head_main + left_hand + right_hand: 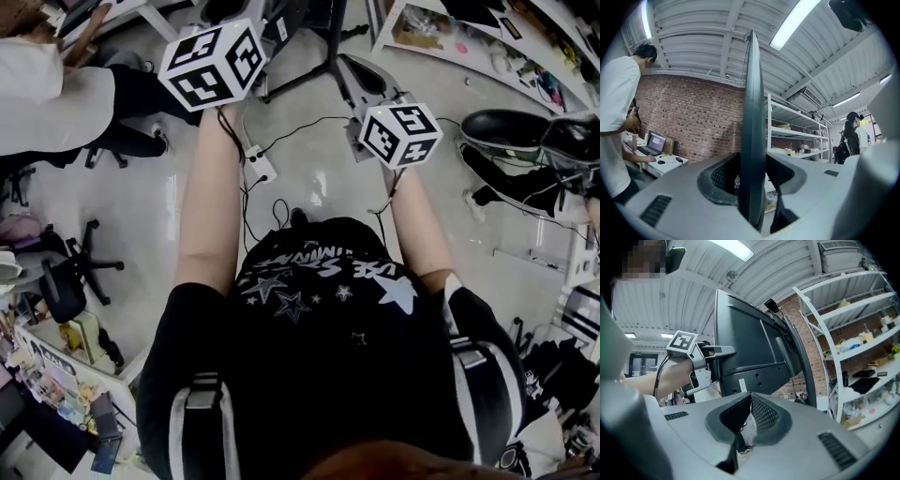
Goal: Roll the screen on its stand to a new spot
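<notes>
- Screen (753, 117): upright on its stand (298, 79), straight ahead of the person and seen edge-on from the left gripper view.
- Left gripper (751, 180): jaws clamped on the screen's side edge.
- Right gripper (748, 401): jaws pressed together with nothing between them, held apart from the screen's back.
- Floor (319, 178): pale and open around the stand's legs. A power strip (260, 166) and loose cables lie near the person's feet.
- Edges of the room: office chair (66, 281) and person in a white shirt (47, 103) at left, shelving (843, 348) at right, brick wall (693, 117) behind.
</notes>
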`<state>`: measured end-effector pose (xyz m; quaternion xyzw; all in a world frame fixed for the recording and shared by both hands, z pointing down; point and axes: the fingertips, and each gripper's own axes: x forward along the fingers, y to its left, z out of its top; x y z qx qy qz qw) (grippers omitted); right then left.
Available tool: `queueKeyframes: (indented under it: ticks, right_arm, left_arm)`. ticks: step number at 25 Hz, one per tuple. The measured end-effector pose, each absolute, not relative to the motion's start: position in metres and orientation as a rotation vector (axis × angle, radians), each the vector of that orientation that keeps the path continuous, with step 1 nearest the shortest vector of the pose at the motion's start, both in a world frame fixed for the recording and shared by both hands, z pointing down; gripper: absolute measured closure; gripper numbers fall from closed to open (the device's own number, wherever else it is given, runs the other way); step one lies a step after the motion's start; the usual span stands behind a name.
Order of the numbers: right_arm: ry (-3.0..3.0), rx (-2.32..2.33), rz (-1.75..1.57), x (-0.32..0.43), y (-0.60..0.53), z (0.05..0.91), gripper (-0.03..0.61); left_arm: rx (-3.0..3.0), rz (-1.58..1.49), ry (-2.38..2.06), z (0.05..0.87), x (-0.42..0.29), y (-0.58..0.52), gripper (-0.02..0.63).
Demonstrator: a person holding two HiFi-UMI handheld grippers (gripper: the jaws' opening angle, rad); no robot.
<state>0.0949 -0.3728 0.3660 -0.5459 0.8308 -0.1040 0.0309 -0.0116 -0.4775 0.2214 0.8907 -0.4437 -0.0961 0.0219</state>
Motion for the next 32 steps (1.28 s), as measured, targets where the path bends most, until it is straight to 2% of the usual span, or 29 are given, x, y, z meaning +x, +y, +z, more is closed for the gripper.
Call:
queueKeyframes:
  ticks: [32]
  right_arm:
    - [2.583,-1.693,-0.266,0.164,-0.235,0.348,0.571]
  left_arm:
    - [2.781,-0.339,-1.409,0.223,0.026,-0.325,0.414]
